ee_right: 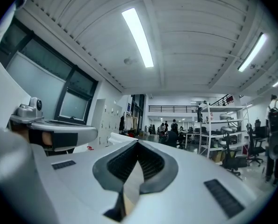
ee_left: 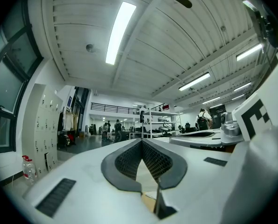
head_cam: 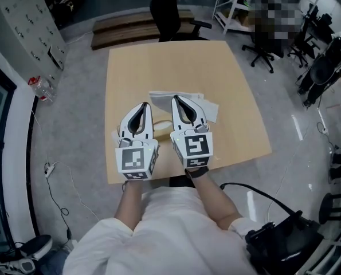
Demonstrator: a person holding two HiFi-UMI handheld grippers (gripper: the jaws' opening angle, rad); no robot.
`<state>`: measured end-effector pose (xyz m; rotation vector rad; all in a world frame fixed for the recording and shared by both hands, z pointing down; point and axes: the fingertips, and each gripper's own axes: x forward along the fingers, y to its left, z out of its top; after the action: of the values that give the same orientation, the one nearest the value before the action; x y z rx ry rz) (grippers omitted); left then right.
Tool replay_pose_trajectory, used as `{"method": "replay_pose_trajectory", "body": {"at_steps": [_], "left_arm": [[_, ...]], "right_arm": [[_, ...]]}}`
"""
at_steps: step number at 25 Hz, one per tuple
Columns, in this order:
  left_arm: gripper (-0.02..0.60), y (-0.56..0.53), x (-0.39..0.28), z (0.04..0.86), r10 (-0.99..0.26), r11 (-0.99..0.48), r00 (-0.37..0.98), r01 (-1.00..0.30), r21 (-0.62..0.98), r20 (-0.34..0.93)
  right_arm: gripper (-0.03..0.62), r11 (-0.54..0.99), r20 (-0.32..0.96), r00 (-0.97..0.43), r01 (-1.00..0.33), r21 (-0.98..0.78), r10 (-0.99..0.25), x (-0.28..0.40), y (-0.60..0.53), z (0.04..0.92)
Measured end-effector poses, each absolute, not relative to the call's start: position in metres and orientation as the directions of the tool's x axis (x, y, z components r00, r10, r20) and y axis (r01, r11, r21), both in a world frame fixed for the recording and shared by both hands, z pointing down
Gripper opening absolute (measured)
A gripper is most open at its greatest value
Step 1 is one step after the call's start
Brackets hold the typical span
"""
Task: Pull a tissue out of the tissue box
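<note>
The left tool (head_cam: 144, 104) and right tool (head_cam: 176, 98) are held shut and empty above the bench (head_cam: 159, 62), the white tissue box (head_cam: 209, 109) lying partly beneath them toward twelve o'clock, so the pull is judged not yet made.

Table (head_cam: 239, 96) matt light wood; left tool (head_cam: 144, 104), right tool (head_cam: 175, 98) smooth white plastic; pads (ee_left: 129, 164) black, ribbed.

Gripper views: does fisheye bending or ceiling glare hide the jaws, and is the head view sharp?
Left gripper view: strong fisheye curve, bright ceiling light, no glare on the left gripper, near body soft. Right gripper view: same, right gripper readable. Head view: sharp, evenly lit table.
</note>
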<state>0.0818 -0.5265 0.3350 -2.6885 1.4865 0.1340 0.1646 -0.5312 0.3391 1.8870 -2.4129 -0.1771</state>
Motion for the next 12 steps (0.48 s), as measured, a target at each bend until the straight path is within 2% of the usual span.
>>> {"method": "replay_pose_trajectory", "body": {"at_steps": [12], "left_arm": [[0.002,-0.543,0.090,0.353,-0.854,-0.517,0.516,-0.856,0.004,-0.073]], "right_arm": [[0.003,0.251,-0.017,-0.255,-0.960,0.125,-0.967,0.175,-0.539,0.344]]}}
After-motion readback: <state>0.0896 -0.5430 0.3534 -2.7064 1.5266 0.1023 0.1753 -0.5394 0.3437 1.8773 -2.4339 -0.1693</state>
